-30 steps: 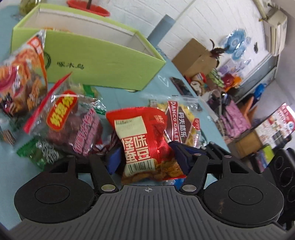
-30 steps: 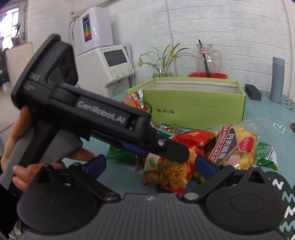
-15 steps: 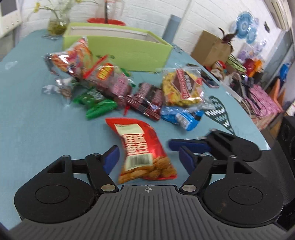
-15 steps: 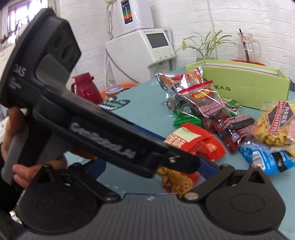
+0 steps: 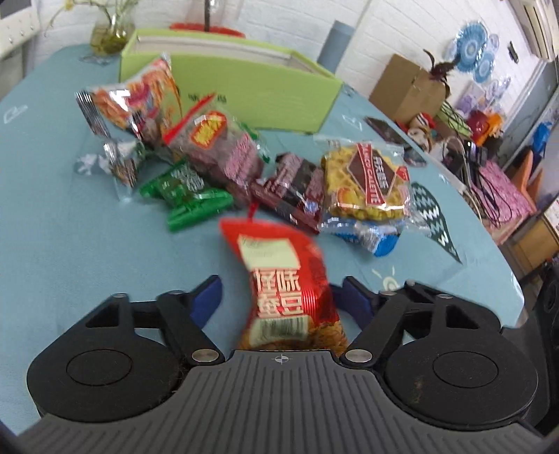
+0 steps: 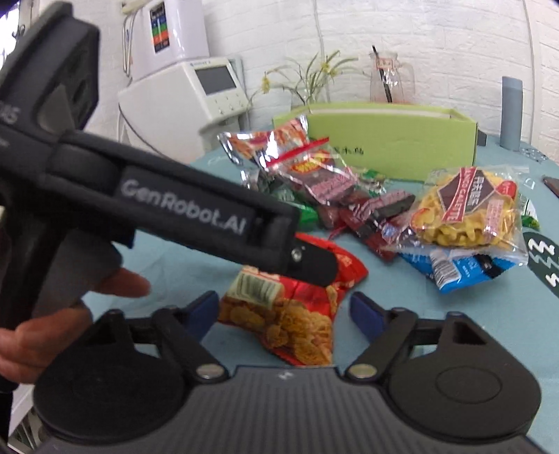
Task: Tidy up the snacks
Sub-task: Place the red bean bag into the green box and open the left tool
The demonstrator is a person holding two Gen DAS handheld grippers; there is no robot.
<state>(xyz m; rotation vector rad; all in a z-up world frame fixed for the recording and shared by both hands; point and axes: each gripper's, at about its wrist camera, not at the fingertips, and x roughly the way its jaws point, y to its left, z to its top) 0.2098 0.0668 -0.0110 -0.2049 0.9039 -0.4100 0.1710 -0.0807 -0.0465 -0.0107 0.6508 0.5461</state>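
While both claws are closing, neither has a grip yet. The left claw [image 5: 281, 300] has the red foil snack packet with the cream label [image 5: 279, 279] between its blue pads [image 5: 209, 297]. The right pad sits just beside the packet's edge, and teal shows between the left pad and the packet. In the right wrist view, the right claw [image 6: 284, 310] brackets the same packet's clear-windowed end, with a gap on either side. That packet lies on the teal tabletop [image 5: 70, 244], apart from and nearer than the other snacks. The left tool reaches in from the left over its upper half, with a hand [image 6: 52, 331] around its grey handle.

Just beyond lie green foil sachets [image 5: 185, 199], dark maroon wrapped bars [image 5: 297, 188] and a blue packet [image 5: 377, 241]. A clear bag of yellow waffle crisps with a brown diamond label [image 5: 367, 181] partly covers the blue packet. Behind these are a clear bag of maroon sweets with a red strip along its top [image 5: 223, 146] and an orange-and-silver foil bag [image 5: 139, 101]. The foil bag stands just in front of the open lime-green cardboard box [image 5: 265, 90].

Farther back are a glass vase of stems [image 5: 111, 31], a grey cylinder [image 5: 335, 42] and a clear jug [image 6: 387, 80]. A white appliance with a screen [image 6: 195, 87] stands against the white brick wall.
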